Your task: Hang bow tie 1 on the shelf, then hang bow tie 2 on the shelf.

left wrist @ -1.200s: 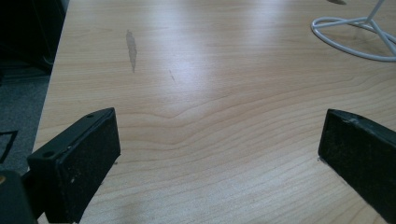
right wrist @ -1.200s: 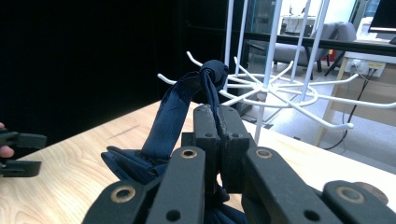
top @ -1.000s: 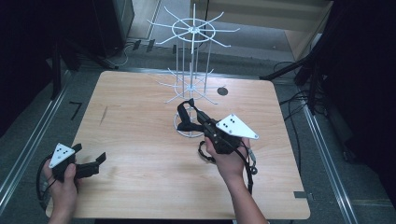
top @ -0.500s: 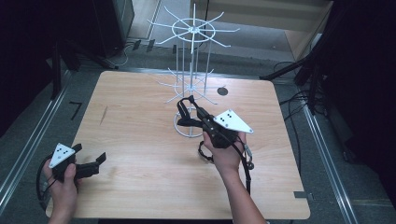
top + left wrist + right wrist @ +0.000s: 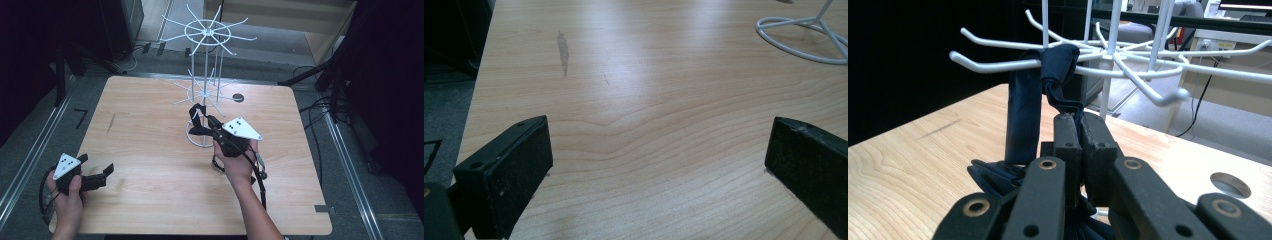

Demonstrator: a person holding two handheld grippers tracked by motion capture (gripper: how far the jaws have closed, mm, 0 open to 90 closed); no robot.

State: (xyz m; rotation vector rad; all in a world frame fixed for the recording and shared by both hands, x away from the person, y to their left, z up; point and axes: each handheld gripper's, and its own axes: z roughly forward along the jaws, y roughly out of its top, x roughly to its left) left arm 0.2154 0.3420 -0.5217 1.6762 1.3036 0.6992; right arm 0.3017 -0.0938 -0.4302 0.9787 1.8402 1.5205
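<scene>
A white wire hook rack (image 5: 205,95) stands at the back middle of the wooden table (image 5: 150,130). A dark blue cloth band (image 5: 1023,107) hangs looped over one hook (image 5: 993,64) of the rack's lower tier. My right gripper (image 5: 1080,122) is shut on the twisted part of this band just below the hook, and more of the cloth bunches under its jaws. From above, the right gripper (image 5: 202,124) sits beside the rack's pole with the band (image 5: 196,112) at its tips. My left gripper (image 5: 97,166) rests at the table's front left corner, and its jaws (image 5: 659,145) are open over bare wood.
The rack's round wire base (image 5: 804,40) lies on the table ahead of the left gripper. A dark round cable hole (image 5: 238,98) is in the tabletop behind the right hand. Other lower-tier hooks (image 5: 1168,95) stick out towards the right gripper. Dark floor and cables surround the table.
My right gripper has shifted slightly left towards the rack's pole and sunk a little, still shut on the band. The left gripper has stayed where it was.
</scene>
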